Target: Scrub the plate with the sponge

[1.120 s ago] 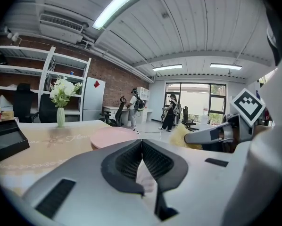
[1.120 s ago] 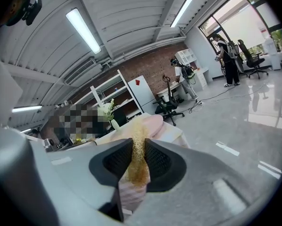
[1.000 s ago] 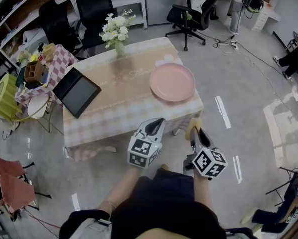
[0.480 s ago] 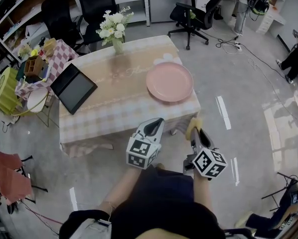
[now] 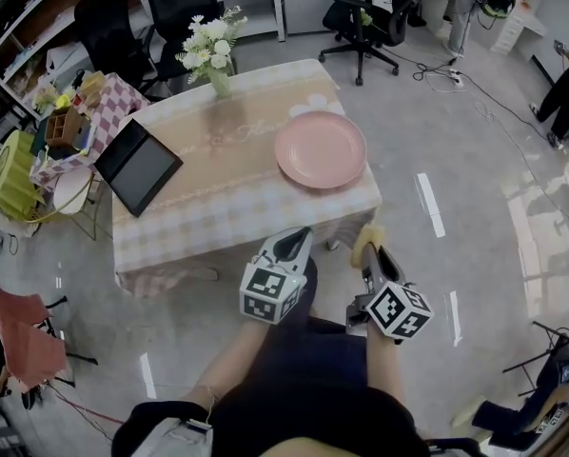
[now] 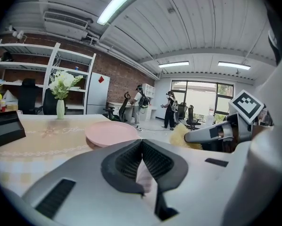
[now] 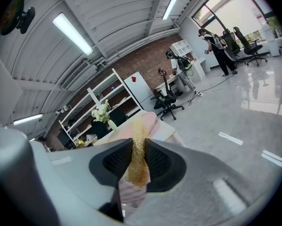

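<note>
Pink-checked tablecloth (image 5: pixel 199 209) bears the plate (image 5: pixel 320 149); right tool (image 7: pixel 140 146) pinches the sponge (image 7: pixel 137 171), left tool (image 6: pixel 142 146) pressed together.

- A grey, glossy floor (image 5: pixel 456 122) fills the room, with short white tape marks (image 5: pixel 427 205) to the right and a cable (image 5: pixel 475 89) trailing across the far right.
- A table under a pale pink checked cloth (image 5: pixel 218 212) stands in the middle. A vase of white flowers (image 5: pixel 208 50) sits at its far edge and a dark flat screen (image 5: pixel 137 165) at its left.
- Black office chairs stand at the far right (image 5: pixel 370 17) and the far left (image 5: pixel 175 3).
- At the left are a cluttered small stand with a red-checked cover (image 5: pixel 108 103), a yellow-green basket (image 5: pixel 9 179) and, nearer, a red chair (image 5: pixel 23 346).
- White shelving (image 6: pixel 42 74) lines a brick wall (image 6: pixel 122 79).
- The panelled ceiling carries strip lights (image 6: pixel 120 3), and daylight comes through large windows (image 6: pixel 202 98).
</note>
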Motion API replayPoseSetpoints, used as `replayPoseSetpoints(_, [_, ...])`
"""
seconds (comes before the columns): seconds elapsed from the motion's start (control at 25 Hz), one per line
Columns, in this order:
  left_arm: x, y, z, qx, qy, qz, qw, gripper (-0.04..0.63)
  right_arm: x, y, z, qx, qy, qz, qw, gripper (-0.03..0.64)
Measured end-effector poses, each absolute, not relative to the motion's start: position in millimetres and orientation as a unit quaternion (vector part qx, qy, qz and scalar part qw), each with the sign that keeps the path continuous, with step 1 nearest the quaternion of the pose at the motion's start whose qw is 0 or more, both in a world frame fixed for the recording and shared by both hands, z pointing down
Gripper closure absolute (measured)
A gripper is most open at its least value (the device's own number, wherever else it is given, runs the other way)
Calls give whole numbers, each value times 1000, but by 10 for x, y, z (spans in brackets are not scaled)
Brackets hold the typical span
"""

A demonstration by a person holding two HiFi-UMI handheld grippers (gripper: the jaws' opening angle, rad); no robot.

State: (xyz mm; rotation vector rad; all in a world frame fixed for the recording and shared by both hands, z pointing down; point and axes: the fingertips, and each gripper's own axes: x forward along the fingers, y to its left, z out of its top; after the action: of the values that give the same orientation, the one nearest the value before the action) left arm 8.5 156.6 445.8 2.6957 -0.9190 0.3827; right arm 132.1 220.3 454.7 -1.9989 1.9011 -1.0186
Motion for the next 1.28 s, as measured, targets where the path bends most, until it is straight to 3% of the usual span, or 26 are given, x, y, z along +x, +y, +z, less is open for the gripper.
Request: replayPoseSetpoints(1.28, [668, 36, 4407, 936, -298, 121, 144, 584, 1829, 681, 4491, -685, 641, -340, 68, 538])
